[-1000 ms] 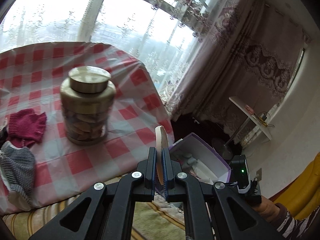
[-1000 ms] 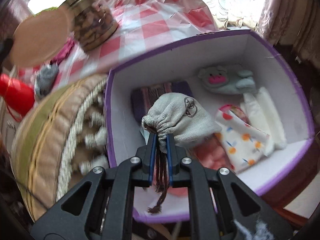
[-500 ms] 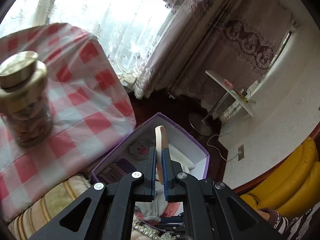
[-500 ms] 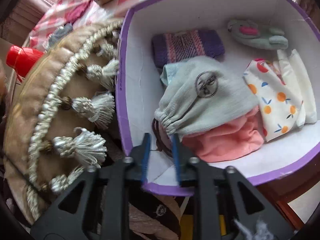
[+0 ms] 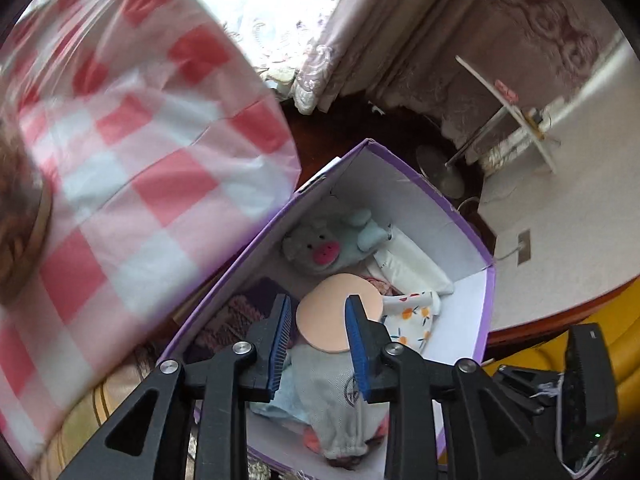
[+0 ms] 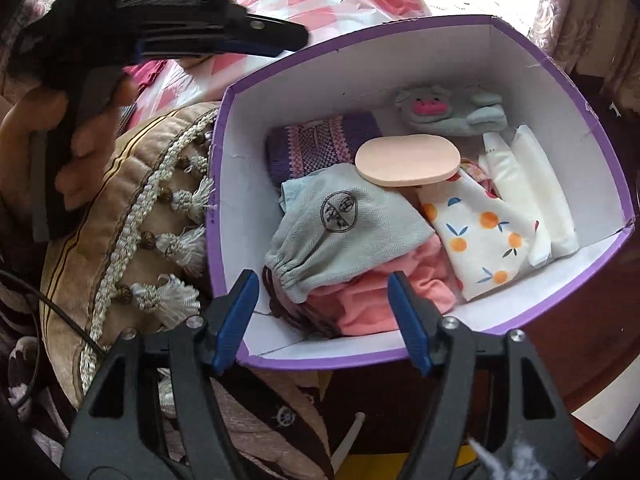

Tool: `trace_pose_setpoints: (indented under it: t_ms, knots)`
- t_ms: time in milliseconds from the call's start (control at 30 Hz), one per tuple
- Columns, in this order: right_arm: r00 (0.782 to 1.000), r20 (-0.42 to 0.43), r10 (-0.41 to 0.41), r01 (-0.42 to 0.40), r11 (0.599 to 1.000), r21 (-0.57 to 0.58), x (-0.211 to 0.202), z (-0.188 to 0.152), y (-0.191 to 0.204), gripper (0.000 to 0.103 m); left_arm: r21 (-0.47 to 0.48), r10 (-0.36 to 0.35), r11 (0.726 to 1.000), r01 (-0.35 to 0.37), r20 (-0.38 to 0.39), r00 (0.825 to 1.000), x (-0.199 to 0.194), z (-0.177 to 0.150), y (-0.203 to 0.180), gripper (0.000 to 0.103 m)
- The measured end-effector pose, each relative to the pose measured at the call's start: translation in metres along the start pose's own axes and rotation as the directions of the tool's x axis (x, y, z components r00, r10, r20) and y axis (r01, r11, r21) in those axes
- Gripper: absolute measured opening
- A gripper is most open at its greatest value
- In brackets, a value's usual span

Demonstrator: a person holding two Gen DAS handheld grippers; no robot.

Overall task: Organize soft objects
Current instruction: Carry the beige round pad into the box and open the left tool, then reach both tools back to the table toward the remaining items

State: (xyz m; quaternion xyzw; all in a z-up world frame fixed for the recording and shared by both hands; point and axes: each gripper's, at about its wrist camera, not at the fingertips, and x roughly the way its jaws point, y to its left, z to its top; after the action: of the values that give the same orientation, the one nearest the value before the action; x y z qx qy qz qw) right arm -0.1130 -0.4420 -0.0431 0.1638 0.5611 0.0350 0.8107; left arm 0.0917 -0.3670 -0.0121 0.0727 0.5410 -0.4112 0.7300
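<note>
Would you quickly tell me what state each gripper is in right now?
Left gripper: jaws opening, nothing gripped; sponge lies in the box.
Right gripper: jaws opening, holding nothing.

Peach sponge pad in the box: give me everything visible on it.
The peach sponge pad is a flat oval disc with rounded edges and a smooth matte face, foam by the look of it. It lies roughly flat inside the purple box, on top of the pile, resting on the grey drawstring pouch and the orange-print cloth, near the purple knit piece. No gripper pads touch it: in the left wrist view it shows between the opening left gripper fingers, clear of both.
</note>
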Motion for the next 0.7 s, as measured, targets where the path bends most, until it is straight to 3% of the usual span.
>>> trace_pose_setpoints:
  t_ms: [133,267,400,567,700]
  knots:
    - [1.0,0.025,-0.003,0.003,1.0,-0.005,-0.002,0.009,0.007,0.07,-0.021,-0.001,1.0,0.002,0.078,0.997,-0.022,-0.007,0.005,0.043]
    - [0.997,0.075,0.004,-0.001,0.999,-0.034,-0.011,0.021,0.024,0.07,-0.032,-0.028,0.999,0.035,0.205,0.978,-0.058,-0.023,0.008,0.06]
    - [0.993,0.116,0.026,-0.015,0.995,-0.094,-0.023,0.034,0.047,0.07,-0.072,0.0,0.997,0.024,0.316,0.949,-0.095,-0.043,0.023,0.061]
    - [0.98,0.168,0.106,-0.076,0.981,-0.179,-0.039,0.056,0.086,0.07,-0.179,0.1,0.983,-0.038,0.348,0.932,-0.136,-0.071,0.065,0.061]
    - [0.965,0.186,0.184,-0.133,0.957,-0.258,-0.046,0.073,0.122,0.07,-0.294,0.188,0.953,-0.067,0.404,0.895,-0.173,-0.104,0.109,0.061]
